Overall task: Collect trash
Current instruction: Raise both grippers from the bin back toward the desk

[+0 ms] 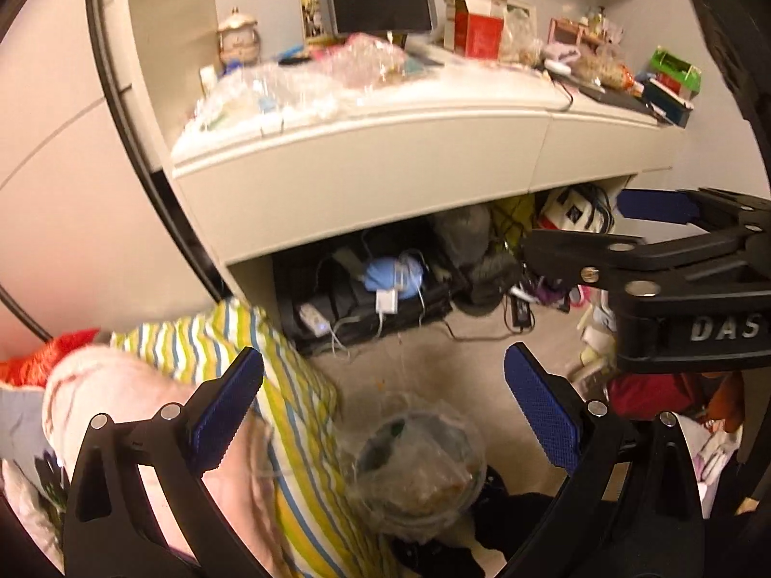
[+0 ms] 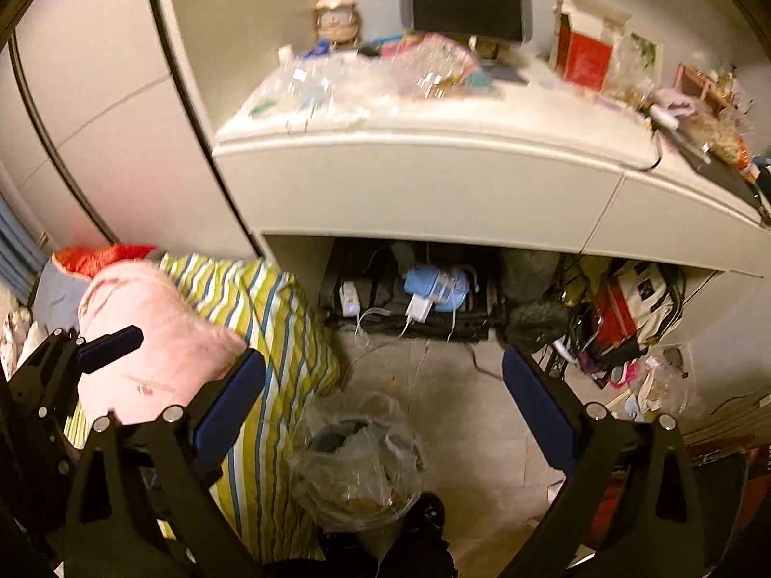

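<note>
— Where the jaws frame the floor, what lies nearest?

— A trash bin (image 2: 356, 472) lined with a clear plastic bag, standing below both grippers; the left gripper (image 1: 385, 414) and the right gripper (image 2: 383, 407) both have jaws spread wide, nothing between the pads.

— Beside it?

— A striped bedcover (image 2: 270, 327) touches the bin's left side, with a pink pillow (image 2: 159, 332) on it.

— Farther off?

— A black case (image 2: 409, 308) with chargers under the white bench (image 2: 433, 188); crumpled plastic wrappers (image 2: 337, 91) on the bench top; a red box (image 2: 585, 58) behind them, blurred.
</note>
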Motion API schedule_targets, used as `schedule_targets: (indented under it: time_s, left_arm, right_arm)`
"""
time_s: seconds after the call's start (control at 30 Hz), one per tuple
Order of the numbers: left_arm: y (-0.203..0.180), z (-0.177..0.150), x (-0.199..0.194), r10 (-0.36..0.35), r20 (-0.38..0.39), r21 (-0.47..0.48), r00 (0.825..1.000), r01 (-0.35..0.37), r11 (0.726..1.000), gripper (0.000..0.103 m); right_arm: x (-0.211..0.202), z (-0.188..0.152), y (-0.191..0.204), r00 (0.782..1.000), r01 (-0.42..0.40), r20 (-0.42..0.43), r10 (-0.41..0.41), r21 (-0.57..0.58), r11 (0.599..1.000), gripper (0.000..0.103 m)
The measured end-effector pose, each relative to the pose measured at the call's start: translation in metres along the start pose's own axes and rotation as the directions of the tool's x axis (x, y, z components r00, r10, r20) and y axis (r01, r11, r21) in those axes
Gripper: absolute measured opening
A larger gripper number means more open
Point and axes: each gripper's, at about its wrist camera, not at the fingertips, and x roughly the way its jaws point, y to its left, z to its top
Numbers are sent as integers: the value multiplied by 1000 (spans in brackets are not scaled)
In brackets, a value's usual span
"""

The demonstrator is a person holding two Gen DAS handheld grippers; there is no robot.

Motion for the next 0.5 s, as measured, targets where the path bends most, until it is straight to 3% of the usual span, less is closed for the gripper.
schedule_targets:
  time_s: [0.27, 0.5]
  left_arm:
    - [7, 57, 4, 20, 60, -11, 998, -19, 1000, 97]
    - [3, 108, 23, 52, 89, -41, 995, -49, 998, 97]
  right_arm:
    - [-20, 44, -18, 980, 52, 192, -47, -18, 998, 96]
    - [-4, 88, -46, 975, 50, 217, -40, -39, 998, 96]
